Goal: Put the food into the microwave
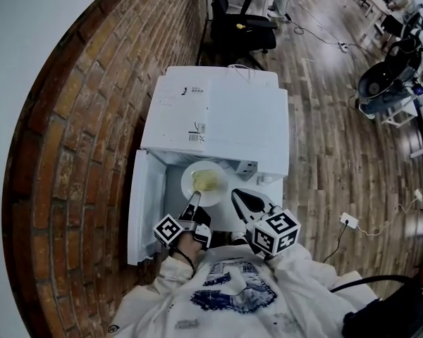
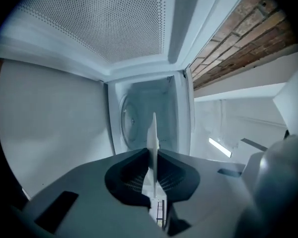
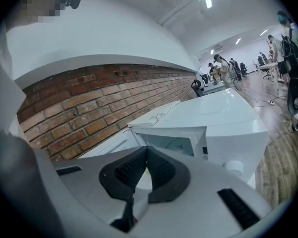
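A white plate (image 1: 204, 183) with pale yellow food (image 1: 206, 180) hangs level in front of the white microwave's (image 1: 225, 115) open cavity. My left gripper (image 1: 194, 198) is shut on the plate's near rim. The left gripper view shows the plate (image 2: 153, 143) edge-on between the jaws of that gripper (image 2: 153, 155), with the glass turntable (image 2: 131, 123) inside the cavity beyond. The microwave door (image 1: 145, 203) stands swung open to the left. My right gripper (image 1: 236, 194) sits just right of the plate, jaws shut and nothing in them. The right gripper (image 3: 146, 150) view looks at the microwave's (image 3: 223, 118) front.
A brick wall (image 1: 92, 118) runs along the left of the microwave. A sheet of paper (image 1: 187, 115) lies on the microwave's top. A black office chair (image 1: 240, 27) stands behind it. Wooden floor to the right carries a power strip (image 1: 349, 220) and cables.
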Available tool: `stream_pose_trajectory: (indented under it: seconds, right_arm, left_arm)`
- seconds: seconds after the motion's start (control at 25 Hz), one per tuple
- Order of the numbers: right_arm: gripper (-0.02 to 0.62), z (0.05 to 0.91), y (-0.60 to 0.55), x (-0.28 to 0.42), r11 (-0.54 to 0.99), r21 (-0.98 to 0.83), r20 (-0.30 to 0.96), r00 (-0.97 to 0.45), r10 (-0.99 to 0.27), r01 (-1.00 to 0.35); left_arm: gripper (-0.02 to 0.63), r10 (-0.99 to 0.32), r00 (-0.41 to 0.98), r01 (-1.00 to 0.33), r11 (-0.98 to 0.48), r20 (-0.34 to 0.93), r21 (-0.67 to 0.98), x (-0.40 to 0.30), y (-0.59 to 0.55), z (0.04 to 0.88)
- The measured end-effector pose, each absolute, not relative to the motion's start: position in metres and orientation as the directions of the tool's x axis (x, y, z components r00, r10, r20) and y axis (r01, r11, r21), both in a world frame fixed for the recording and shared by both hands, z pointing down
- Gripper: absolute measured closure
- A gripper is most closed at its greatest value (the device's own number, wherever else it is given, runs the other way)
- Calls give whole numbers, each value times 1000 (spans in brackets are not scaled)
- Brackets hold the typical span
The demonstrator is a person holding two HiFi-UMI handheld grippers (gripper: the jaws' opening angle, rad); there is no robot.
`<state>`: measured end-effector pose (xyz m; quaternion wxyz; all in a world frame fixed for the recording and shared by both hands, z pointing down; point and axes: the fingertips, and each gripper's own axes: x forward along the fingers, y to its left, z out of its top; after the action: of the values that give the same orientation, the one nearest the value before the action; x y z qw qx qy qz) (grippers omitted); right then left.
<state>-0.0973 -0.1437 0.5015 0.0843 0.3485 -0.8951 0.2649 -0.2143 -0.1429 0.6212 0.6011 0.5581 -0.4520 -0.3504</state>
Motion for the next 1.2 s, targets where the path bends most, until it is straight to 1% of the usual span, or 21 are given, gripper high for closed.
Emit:
stream_pose_trajectory:
  seconds: [0.68,1.2]
  right_arm:
    - [581,508,-165,-98,591,-393,368,-710,-601,-704]
    - [581,510,-175,-101,575,-389,383,-695,-609,-719]
  left_arm:
    - [581,-919,339,-91,179,200,980,-227,-200,668]
    - [581,-912,339,-88,214,232,973,-233,-226,687]
